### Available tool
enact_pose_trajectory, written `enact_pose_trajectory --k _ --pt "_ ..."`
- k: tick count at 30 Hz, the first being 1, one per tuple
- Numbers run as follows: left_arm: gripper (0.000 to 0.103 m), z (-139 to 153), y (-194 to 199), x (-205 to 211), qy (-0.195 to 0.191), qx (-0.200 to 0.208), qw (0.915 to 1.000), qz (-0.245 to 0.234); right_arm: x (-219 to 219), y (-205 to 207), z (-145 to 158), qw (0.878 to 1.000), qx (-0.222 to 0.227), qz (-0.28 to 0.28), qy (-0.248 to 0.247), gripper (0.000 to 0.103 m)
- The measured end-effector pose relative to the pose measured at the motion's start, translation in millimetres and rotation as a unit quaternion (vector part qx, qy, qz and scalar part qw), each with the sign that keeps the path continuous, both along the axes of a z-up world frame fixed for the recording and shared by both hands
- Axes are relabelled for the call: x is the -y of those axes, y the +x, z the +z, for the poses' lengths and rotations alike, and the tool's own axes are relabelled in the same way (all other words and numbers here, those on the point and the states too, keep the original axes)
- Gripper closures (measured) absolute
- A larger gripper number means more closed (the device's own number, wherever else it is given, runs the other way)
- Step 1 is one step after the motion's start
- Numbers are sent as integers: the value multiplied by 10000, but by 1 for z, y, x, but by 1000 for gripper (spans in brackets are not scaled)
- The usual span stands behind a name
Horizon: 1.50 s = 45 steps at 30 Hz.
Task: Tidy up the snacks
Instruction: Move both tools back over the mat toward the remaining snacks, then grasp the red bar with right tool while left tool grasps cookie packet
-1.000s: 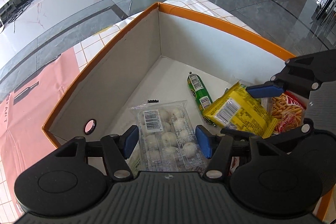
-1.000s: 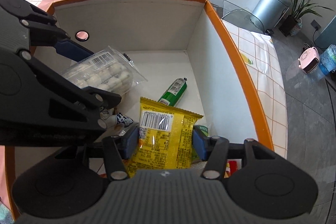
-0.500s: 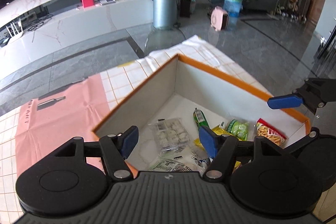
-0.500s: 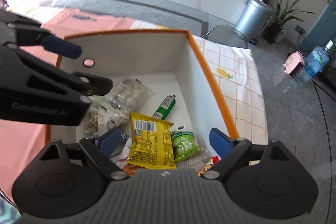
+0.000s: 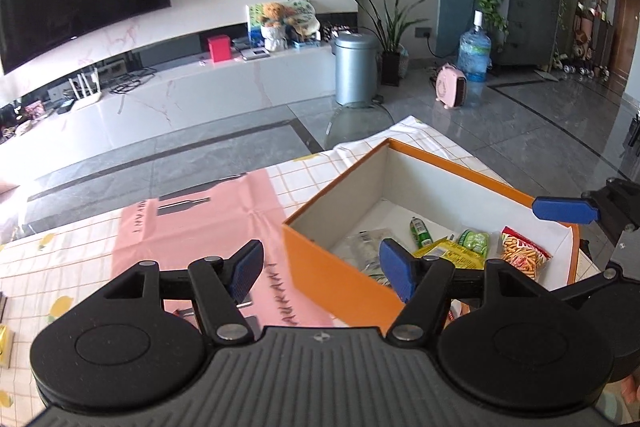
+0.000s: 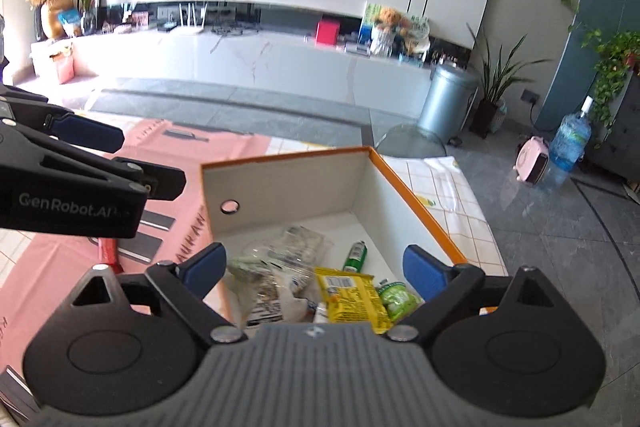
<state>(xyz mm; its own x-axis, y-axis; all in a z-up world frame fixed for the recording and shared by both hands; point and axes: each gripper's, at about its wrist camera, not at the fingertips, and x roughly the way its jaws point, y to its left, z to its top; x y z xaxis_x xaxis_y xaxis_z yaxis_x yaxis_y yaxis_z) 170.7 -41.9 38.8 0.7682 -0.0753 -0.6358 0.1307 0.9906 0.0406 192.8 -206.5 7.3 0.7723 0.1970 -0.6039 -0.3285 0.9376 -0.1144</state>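
Hovering above the table, both grippers are empty. The left gripper [image 5: 322, 269] has its jaws spread with nothing between them; through the gap shows only the pink mat [image 5: 192, 227] and the near corner of the orange box [image 5: 320, 267]. The right gripper [image 6: 316, 273] has its jaws opening, wide apart, and no pad touches anything; the snacks seen between them lie below in the box.

Snack location: all visible packets sit in the box, lower right of the left-wrist view and lower centre of the right-wrist view. Yellow packet [image 6: 350, 297] lies flat, green pea bag [image 6: 398, 299] just beside it on its right, green tube [image 6: 355, 255] behind it toward the far wall, clear bag of white balls [image 6: 288, 247] to its left, red-and-orange stick snack bag [image 5: 522, 255] at the right end in the left-wrist view.

Risks, as judged:
- Packets overlap in a loose heap. Any re-entry to tidy them could pinch two wrappers at once.
- Clear bag is soft and crinkled; a shallow grip on its film would likely slip.
- Box walls are tall and thin. A gripper descending near the orange rim could catch it and shove or tip the box on the tablecloth [image 5: 304, 171].
- The two grippers are close side by side; the left gripper's fingers fill the left of the right-wrist view, so a collision is possible.
- A red-handled item [image 6: 108, 253] lies on the mat; what it is cannot be told.
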Motion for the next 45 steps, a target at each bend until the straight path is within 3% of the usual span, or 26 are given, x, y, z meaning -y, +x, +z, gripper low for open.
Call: enact_pose_trajectory --k 6,9,16,18,19,23,26,31,34,38,45 --pt "21 -8 -39 -33 -43 118 9990 422 -23 -45 -16 9983 337 -192 427 10" --pt "21 -19 -54 -49 -84 2 9984 566 -36 -60 -29 9970 286 -248 669 10" --pt "21 -52 -81 -90 -134 -304 9940 1045 -75 -88 -66 9972 34 -222 717 10" --pt "26 -62 -87 -105 -264 -399 9911 1240 -84 -92 -75 9968 -28 -264 752 10" --pt "34 -68 -90 -111 -341 -447 9891 1359 -87 -93 -79 9967 -68 -265 767 10" --pt "48 -84 -102 -131 -512 -580 9854 1516 -102 -92 -94 9967 -209 -235 746 10" --pt "48 -92 -103 -140 -523 -568 9839 1614 -112 -87 -102 9967 -331 -135 729 10" --pt "48 -105 -98 -160 -886 -625 9793 1709 -131 -74 -110 9968 -378 142 697 14" --pt "46 -110 -93 -168 -1039 -610 9776 1725 -144 -62 -114 9971 -397 337 558 21" --pt "33 -116 -84 -176 -1172 -584 9761 1734 -162 -41 -119 9967 -418 597 352 32" --pt "33 -123 -64 -186 -1314 -591 9734 1779 -189 -9 -127 9934 -436 1045 155 42"
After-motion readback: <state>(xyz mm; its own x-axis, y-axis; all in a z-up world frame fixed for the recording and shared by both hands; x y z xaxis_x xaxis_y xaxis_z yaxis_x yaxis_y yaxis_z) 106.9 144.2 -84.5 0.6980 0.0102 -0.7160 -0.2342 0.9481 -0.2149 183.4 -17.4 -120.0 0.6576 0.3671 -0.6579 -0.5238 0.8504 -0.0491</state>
